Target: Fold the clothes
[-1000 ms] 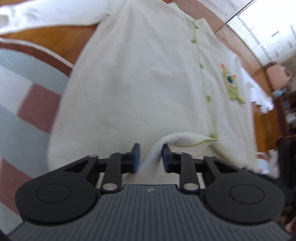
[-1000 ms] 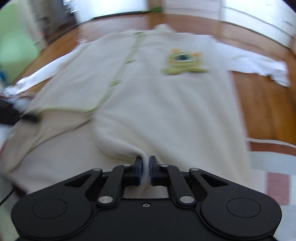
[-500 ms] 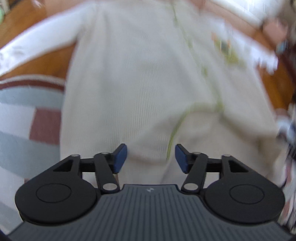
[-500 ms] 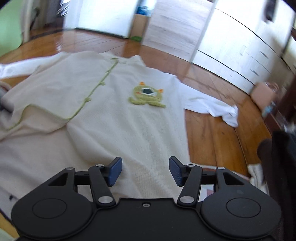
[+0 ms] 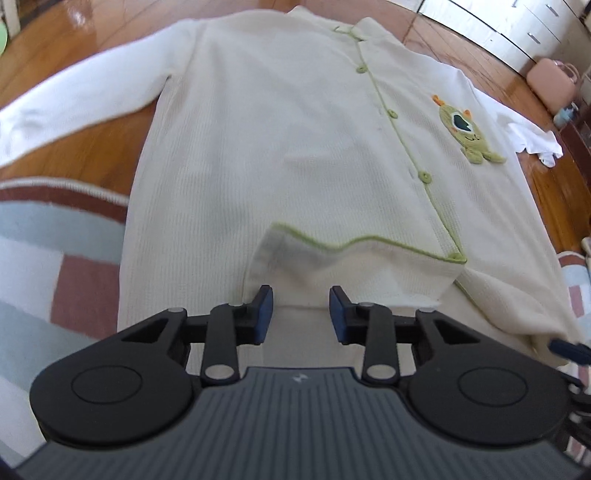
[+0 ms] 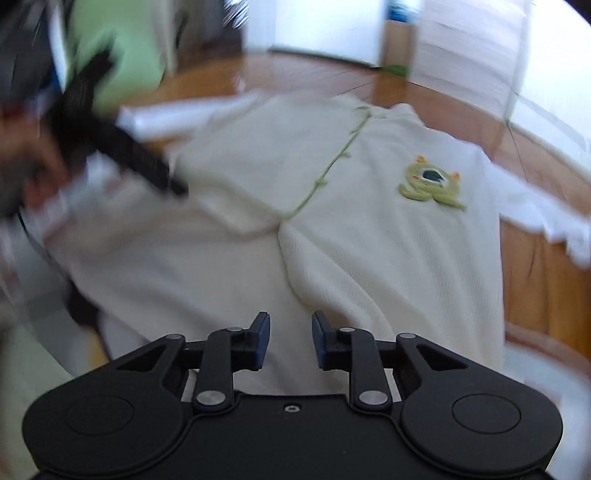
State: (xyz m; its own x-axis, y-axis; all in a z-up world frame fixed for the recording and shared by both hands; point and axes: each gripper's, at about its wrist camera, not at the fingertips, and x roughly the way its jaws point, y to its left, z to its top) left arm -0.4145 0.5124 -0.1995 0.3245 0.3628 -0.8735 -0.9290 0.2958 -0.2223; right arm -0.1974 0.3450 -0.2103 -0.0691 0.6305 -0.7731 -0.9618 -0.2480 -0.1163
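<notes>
The floor point(image 5: 92, 51) was shiny brown wood, and bright light bounced off it. A rug point(image 5: 48, 266) with blue, white and dull red blocks lay on the floor at the near side. White drawers point(image 5: 524, 26) with small handles stood along the far wall. A pink case point(image 5: 550, 83) sat on the floor near them. In the right wrist view the room was blurry. A big pale green shape point(image 6: 118, 48) showed at the far left, and a bright white doorway point(image 6: 314, 26) glowed at the back.
</notes>
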